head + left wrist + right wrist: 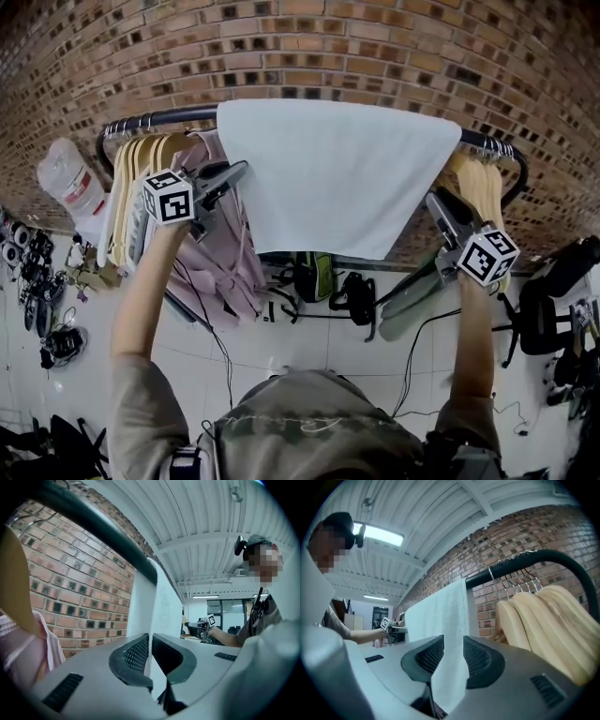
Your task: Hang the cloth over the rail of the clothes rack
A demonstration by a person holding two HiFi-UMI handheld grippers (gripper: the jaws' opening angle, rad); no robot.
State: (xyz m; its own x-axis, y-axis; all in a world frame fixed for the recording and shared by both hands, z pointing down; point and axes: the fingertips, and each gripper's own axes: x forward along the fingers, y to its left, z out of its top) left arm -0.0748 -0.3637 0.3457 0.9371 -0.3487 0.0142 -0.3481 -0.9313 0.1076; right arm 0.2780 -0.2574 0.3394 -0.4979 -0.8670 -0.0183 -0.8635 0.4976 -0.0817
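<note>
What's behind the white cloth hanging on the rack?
A red brick wall shows around the white cloth. The black metal rail passes under it; that stretch, and the wall directly behind, are covered.

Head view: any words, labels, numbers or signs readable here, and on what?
No readable words or numbers in any view.
Left cube: black-and-white square marker, no letters.
Right cube: the same kind of marker.
Plastic bag: any print too blurred to read.

Dark rack rail [169, 116] under a draped white cloth [337, 173], wooden hangers [141, 164] alongside.
</note>
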